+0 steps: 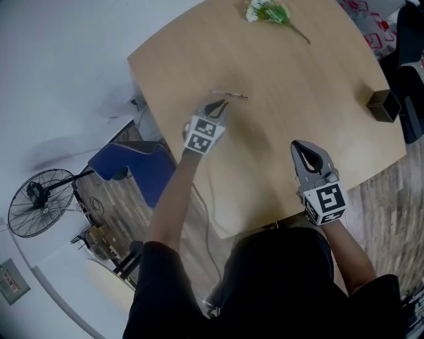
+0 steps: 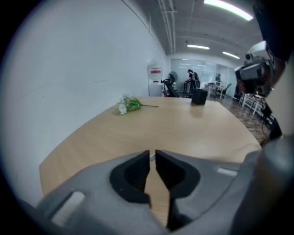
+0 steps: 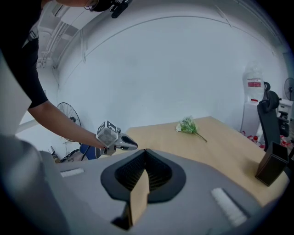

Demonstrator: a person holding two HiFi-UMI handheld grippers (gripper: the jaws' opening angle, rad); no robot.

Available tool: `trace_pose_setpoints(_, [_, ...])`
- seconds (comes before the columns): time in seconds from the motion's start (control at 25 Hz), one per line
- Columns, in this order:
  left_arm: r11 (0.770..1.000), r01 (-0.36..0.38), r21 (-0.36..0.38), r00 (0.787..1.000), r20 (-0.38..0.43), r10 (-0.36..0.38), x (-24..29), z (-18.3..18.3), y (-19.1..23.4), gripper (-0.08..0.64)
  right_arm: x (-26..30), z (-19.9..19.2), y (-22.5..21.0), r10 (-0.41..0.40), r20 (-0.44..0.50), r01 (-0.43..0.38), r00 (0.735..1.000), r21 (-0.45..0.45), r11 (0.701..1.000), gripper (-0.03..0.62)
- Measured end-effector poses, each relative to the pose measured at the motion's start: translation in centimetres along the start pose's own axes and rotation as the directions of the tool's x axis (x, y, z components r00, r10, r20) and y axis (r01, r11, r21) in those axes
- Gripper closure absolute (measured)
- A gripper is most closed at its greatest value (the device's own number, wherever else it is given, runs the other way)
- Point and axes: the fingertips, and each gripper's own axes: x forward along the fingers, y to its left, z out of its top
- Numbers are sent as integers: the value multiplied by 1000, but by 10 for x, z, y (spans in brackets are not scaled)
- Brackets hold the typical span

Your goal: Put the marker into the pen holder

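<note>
Nothing of the job is done yet, as far as I can judge. The marker [image 1: 229,95] lies flat on the worktop [image 1: 278,79], a thin stick just beyond the tips of my left tongs [image 1: 220,104], and I am not touching it. In the left gripper view those left tongs [image 2: 152,152] stand a narrow slit apart with only bare wood showing between the pads, so they grip nothing. A small pale fleck sits right at the tips there; it may be the marker's end, but I cannot be sure. My right tongs [image 1: 299,145] hang over the near edge of the worktop, and their own view shows the right tongs [image 3: 145,151] closed tip to tip and empty. The pen holder [image 1: 383,106], a dark box, stands at the far right edge of the worktop, well apart from the marker; I can't see into it from here. A sprig of flowers [image 1: 268,12] lies at the far side, out of the way. What is left is everything: grip the marker, lift it, carry it across to the holder and drop it in upright.
</note>
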Motion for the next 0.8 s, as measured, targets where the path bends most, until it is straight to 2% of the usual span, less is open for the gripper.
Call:
trace_pose_setpoints(0.24, [985,85,151,991,-112,-69,35,-22,12,494,10,-21,-6,-21,-39,21,999,17,1000,592])
trace_pose_setpoints(0.4, [980,121,155,985,-144,-98,50,-28,26,479,23,-34,4,0,-60,2,998,39,999,592])
trace_pose_setpoints(0.48, [973,155,169,977,-172,-125,56,-31,27,446,27,-41,9,20,-75,-16,997,49,999,592])
trace_pose_setpoints(0.68, [942,203,268,964,-223,-145,69,-39,29,442,34,-56,7,36,-98,-27,995,90,996,592])
trace_pose_setpoints(0.8, [900,235,368,953,-270,-138,76,-44,29,439,36,-53,3,41,-69,-35,997,83,996,592])
